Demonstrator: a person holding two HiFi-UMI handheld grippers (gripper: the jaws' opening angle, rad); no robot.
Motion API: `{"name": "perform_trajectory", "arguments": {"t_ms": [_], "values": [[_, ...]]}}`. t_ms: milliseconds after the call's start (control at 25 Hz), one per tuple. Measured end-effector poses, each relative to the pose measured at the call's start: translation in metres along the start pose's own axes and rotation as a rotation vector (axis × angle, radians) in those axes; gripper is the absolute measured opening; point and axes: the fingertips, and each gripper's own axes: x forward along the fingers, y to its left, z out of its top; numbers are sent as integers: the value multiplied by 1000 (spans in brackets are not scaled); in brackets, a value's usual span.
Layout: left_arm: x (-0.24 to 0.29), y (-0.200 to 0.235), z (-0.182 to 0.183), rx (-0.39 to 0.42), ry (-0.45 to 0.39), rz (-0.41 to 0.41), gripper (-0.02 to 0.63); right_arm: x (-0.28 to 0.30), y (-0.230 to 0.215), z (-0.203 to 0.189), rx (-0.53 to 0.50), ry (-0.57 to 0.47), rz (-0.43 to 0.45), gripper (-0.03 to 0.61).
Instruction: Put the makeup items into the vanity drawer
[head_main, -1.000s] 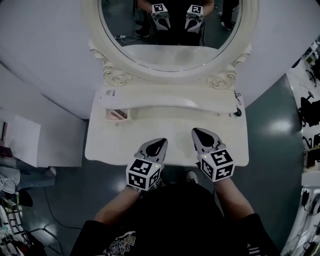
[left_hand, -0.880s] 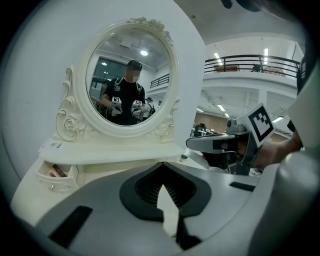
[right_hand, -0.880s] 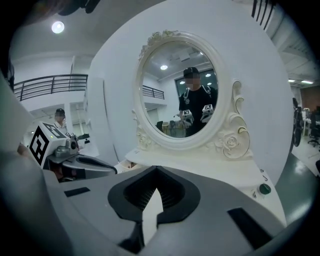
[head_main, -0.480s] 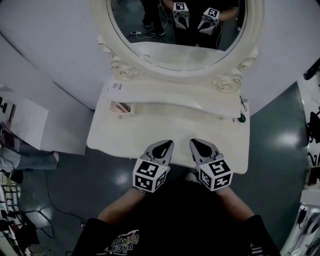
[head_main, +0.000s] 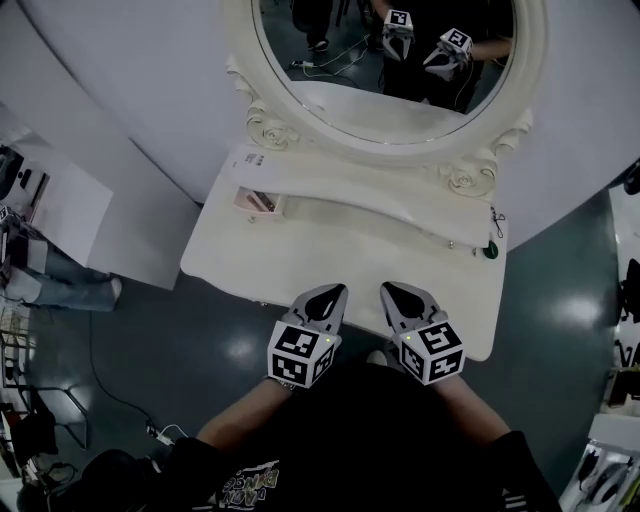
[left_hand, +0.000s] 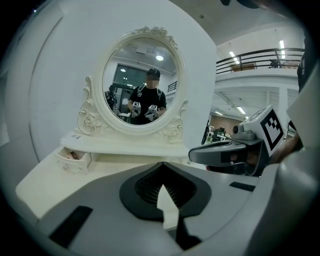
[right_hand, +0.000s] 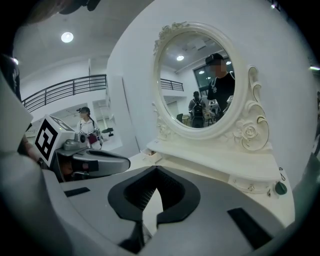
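The white vanity table (head_main: 350, 245) has its small left drawer (head_main: 258, 201) pulled open, with pinkish makeup items (left_hand: 75, 155) lying inside. Both grippers hover side by side above the table's near edge, far from the drawer. My left gripper (head_main: 335, 290) is shut with nothing between its jaws, its tips meeting (left_hand: 161, 164). My right gripper (head_main: 388, 288) is also shut and empty (right_hand: 156, 167). Each gripper sees the other beside it. No loose makeup item shows on the tabletop.
A large oval mirror (head_main: 390, 60) with rose carvings stands at the back and reflects the person and both grippers. The right drawer (right_hand: 251, 188) is closed. A small dark green object (head_main: 491, 250) sits at the table's right end. Dark floor surrounds the vanity.
The head view has swung, so the vanity now sits further right and tilted. My right gripper drew back towards the near edge and the two grippers stand closer together. Both stay shut.
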Motion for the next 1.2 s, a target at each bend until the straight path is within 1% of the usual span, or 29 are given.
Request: {"name": "perform_trajectory", "arguments": {"t_ms": [200,560,1200], "values": [[-8,0,-2,-1,0,20,-2,-2,7,-2,1,-1,23,29],[-18,1,-4,16,0,24,-3,-1,17,-5,11,-11,36,29],[-30,4,-8,12,-4,4,-2,-1,35,-8,11,-3,22,29]]}}
